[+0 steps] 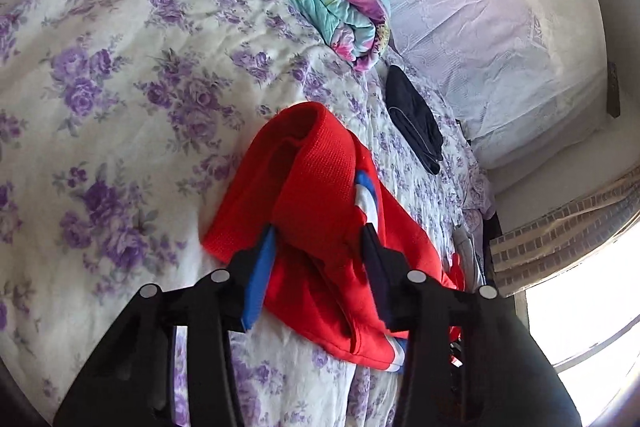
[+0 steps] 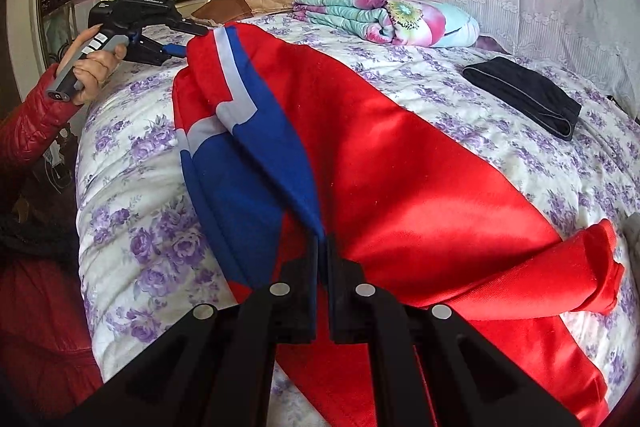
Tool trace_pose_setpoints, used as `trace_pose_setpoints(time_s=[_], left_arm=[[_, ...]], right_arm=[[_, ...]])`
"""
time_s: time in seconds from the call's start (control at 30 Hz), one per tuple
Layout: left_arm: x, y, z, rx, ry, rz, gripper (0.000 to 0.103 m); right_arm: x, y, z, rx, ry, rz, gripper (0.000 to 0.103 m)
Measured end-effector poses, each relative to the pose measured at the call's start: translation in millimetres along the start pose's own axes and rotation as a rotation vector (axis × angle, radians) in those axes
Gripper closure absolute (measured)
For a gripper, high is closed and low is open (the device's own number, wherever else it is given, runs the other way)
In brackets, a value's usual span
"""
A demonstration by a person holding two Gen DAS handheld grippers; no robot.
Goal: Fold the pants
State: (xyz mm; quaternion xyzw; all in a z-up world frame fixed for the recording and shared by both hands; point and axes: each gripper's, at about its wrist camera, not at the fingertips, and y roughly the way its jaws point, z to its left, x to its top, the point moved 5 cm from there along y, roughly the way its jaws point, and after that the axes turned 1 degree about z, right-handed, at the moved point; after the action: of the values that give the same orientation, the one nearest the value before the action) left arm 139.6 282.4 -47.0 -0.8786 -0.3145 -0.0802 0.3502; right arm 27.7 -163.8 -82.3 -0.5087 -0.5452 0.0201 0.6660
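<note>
A bed under a purple-flowered sheet [image 2: 460, 95], red pants [image 2: 400, 155] spread across it.

The right gripper [image 2: 322, 247] is pinched tight on the blue side panel near one end; at the other end the left gripper [image 1: 320, 239] straddles a bunched red fold, jaws part-way apart, and whether its pads bite I cannot tell. If that hold is loose, the slick fabric could slide out when lifted, and the fold would land crooked toward the black garment [image 2: 524, 103].
</note>
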Motion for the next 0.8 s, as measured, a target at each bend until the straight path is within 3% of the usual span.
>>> trace_pose_setpoints(time_s=[0.07,0.1,0.13,0.17,0.27,0.33,0.37,0.4,0.47,0.57,0.8], left_arm=[[-5,-3,-3,0.022,0.008,0.007,0.062],[-8,-4,-4,0.018,0.001,0.012,0.056],[-11,-3,-4,0.005,-0.014,0.018,0.046],[-13,-2,-3,-0.01,-0.038,0.021,0.026],[-18,6,-3,-0.018,-0.07,0.02,0.023],[-14,10,-4,0.02,-0.06,-0.012,0.028],[-12,10,-4,0.028,-0.062,-0.025,0.037],[-9,8,-5,0.031,-0.061,-0.045,0.055],[-5,3,-8,0.03,-0.052,-0.063,0.065],[-5,1,-13,0.072,-0.024,-0.058,0.065],[-9,-14,-7,0.076,-0.048,-0.084,0.075]], right_arm=[[0,0,0,-0.003,-0.003,0.0,0.099],[0,1,0,-0.003,-0.003,0.0,0.098],[0,1,0,-0.002,-0.003,0.0,0.098],[0,1,0,-0.001,-0.001,0.0,0.098],[0,2,-1,0.004,0.006,0.001,0.098],[1,1,-2,0.006,0.007,0.0,0.098],[1,1,-2,0.005,0.007,-0.002,0.098],[1,1,-1,0.003,0.006,-0.002,0.098],[0,2,-1,0.002,0.005,0.0,0.098],[0,2,-2,0.008,0.012,0.001,0.098],[2,-10,3,0.01,-0.005,-0.031,0.097]])
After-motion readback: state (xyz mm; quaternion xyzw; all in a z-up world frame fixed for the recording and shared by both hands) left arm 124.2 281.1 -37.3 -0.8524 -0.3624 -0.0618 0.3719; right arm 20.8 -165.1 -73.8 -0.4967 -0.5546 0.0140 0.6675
